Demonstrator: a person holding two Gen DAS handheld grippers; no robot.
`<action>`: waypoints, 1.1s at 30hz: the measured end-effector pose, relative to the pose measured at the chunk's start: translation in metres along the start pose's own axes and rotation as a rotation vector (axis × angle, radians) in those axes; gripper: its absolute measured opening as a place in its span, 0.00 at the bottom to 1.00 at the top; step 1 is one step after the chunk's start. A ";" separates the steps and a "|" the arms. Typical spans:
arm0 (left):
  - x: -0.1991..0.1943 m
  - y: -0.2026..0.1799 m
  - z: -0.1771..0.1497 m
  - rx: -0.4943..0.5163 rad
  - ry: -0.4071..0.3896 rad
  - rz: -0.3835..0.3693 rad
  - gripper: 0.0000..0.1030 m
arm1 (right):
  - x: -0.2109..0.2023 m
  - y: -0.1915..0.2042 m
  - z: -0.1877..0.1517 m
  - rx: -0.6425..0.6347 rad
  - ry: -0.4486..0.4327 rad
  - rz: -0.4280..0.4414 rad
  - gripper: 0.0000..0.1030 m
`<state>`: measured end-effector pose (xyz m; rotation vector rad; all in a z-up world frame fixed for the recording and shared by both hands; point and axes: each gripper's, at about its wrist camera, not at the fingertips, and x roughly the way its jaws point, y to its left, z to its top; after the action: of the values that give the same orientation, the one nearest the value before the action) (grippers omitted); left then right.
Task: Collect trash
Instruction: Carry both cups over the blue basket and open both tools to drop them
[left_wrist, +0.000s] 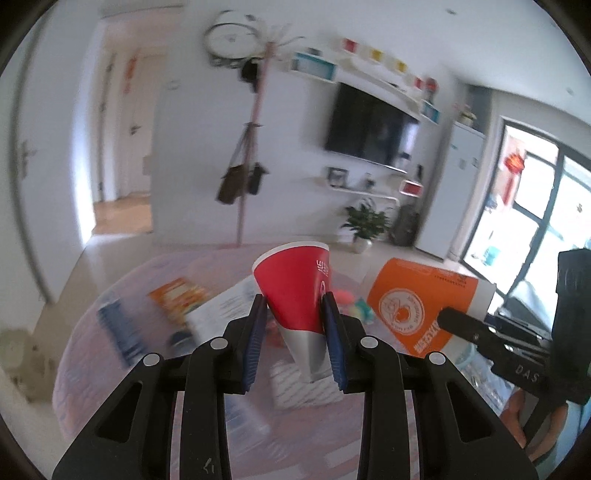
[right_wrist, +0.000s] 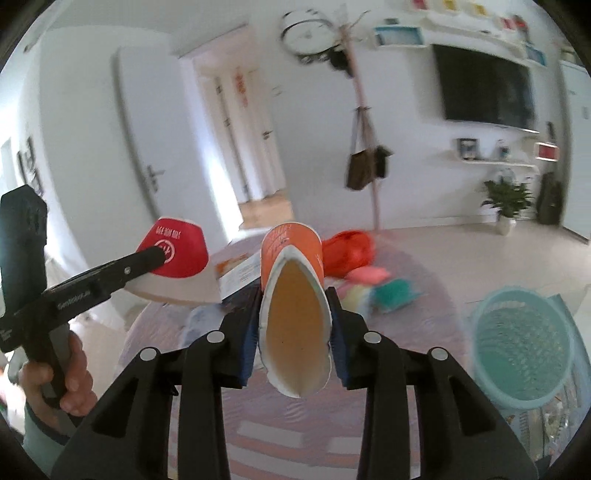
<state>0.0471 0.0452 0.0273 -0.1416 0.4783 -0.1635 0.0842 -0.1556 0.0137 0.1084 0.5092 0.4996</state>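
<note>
My left gripper (left_wrist: 294, 306) is shut on a red paper cup (left_wrist: 295, 288) with a silver base, held above the round table. The same red cup (right_wrist: 173, 254) shows in the right wrist view at the left, with the left gripper's finger across it. My right gripper (right_wrist: 294, 317) is shut on an orange paper cup (right_wrist: 293, 295), squashed flat, its open mouth facing the camera. That orange cup (left_wrist: 417, 306) shows at the right of the left wrist view. A teal plastic basket (right_wrist: 524, 343) stands on the table at the right, below the right gripper.
The round table (right_wrist: 417, 280) has a pinkish striped cloth. On it lie a red plastic bag (right_wrist: 347, 251), coloured sponges (right_wrist: 380, 288), booklets (left_wrist: 177, 295) and a blue object (left_wrist: 118, 325). A coat stand (left_wrist: 251, 140) and a potted plant (left_wrist: 365, 221) stand beyond.
</note>
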 end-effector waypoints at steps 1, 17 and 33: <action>0.006 -0.008 0.002 0.014 0.004 -0.010 0.29 | -0.004 -0.011 0.002 0.013 -0.013 -0.027 0.30; 0.165 -0.171 -0.003 0.172 0.203 -0.279 0.29 | -0.005 -0.199 -0.038 0.317 0.033 -0.447 0.31; 0.277 -0.213 -0.051 0.148 0.431 -0.359 0.37 | 0.031 -0.267 -0.090 0.450 0.215 -0.572 0.40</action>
<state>0.2392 -0.2203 -0.1034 -0.0441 0.8662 -0.5878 0.1779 -0.3761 -0.1373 0.3307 0.8236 -0.1728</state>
